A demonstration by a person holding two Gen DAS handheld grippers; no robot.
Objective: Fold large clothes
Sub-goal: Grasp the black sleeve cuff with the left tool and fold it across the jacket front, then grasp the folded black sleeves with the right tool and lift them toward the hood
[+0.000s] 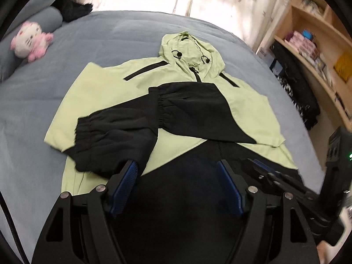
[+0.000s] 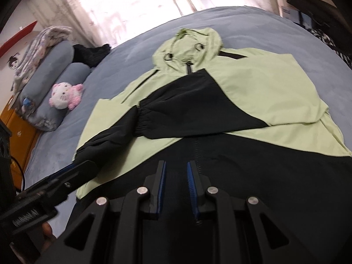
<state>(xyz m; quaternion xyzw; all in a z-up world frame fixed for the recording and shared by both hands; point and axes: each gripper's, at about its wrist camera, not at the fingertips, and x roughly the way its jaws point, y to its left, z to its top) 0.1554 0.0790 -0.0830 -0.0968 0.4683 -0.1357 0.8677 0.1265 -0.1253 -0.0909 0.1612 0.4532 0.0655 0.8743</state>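
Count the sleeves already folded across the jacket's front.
2. One sleeve lies lower, its cuff by the jacket's left edge in the left wrist view. The other sleeve lies higher across the chest, its cuff near the middle. None seems hidden.

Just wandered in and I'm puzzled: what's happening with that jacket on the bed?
A person is folding a green and black hooded jacket spread on a grey-blue bed, using a handheld gripper in each hand. Both black sleeves already lie crossed over the chest. The left gripper has its jaws wide apart with nothing between them; the right gripper hovers over the black hem, jaws nearly together, gripping nothing.
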